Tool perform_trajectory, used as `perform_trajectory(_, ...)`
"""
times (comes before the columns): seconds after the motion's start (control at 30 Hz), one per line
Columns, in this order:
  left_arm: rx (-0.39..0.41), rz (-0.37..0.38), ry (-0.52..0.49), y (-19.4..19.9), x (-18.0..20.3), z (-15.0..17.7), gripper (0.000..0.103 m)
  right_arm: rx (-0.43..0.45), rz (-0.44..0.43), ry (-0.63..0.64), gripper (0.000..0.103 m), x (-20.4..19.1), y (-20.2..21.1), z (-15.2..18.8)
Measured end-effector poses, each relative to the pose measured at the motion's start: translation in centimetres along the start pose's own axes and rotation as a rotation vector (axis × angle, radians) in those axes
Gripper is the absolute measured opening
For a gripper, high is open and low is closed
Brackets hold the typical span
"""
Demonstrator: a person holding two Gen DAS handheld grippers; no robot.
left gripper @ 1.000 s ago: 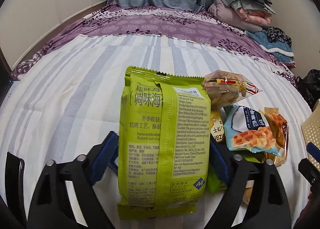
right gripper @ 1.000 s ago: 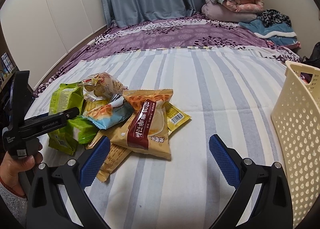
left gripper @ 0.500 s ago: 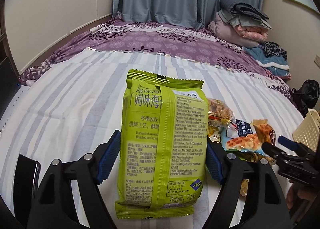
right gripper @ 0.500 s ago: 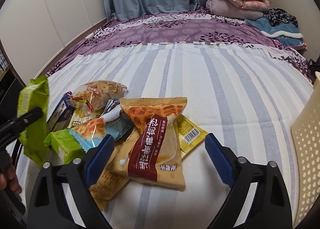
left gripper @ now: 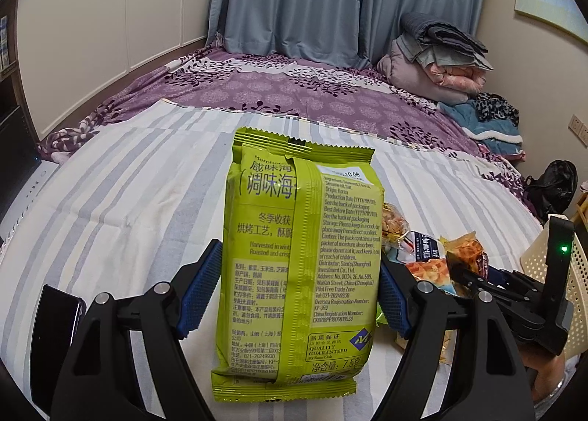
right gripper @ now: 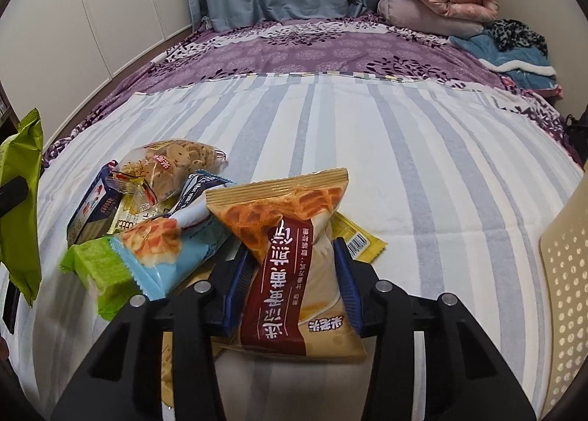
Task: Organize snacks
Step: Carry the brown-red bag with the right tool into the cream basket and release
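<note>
The green seaweed packet (left gripper: 299, 263) stands upright, pinched between the left gripper (left gripper: 299, 288) pads above the striped bedspread (left gripper: 128, 207). At 3 o'clock, the right gripper (right gripper: 294, 285) has just closed on the tan waffle snack bag (right gripper: 297, 266) atop the snack pile (right gripper: 147, 207); a cream basket (right gripper: 566, 274) sits at its 3 o'clock.

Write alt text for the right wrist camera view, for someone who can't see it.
The right gripper is shut on a tan and maroon snack packet at the edge of a snack pile on a striped bedspread. A cream perforated basket stands at right.
</note>
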State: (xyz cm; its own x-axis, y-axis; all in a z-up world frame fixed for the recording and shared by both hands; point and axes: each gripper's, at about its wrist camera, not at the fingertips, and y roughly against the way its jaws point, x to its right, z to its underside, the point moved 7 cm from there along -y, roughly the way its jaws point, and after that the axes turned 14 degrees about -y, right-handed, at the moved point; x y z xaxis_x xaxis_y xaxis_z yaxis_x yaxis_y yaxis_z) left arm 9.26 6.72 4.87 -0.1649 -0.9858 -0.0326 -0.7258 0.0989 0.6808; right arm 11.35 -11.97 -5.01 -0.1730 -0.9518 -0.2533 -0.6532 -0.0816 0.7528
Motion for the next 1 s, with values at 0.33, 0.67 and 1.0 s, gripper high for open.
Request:
perform_trajectory(0.33,0.048,0.02,-0.026,2.5,1.3,-1.3,0.078,0.095,-0.042,-0.042,0.044,1.3,5.4,-1.1)
perform_trajectory(0.67,0.115,0.044,-0.079,6.2,4.4,-3.0,0.078,0.217,-0.065,-0.104,0.044,4.7,12.2,-2.0)
perform_trajectory(1.0,0.178,0.094,-0.147,9.7,9.1,-4.8,0.078,0.345,-0.001,-0.185,0.044,11.5,19.4,-1.9)
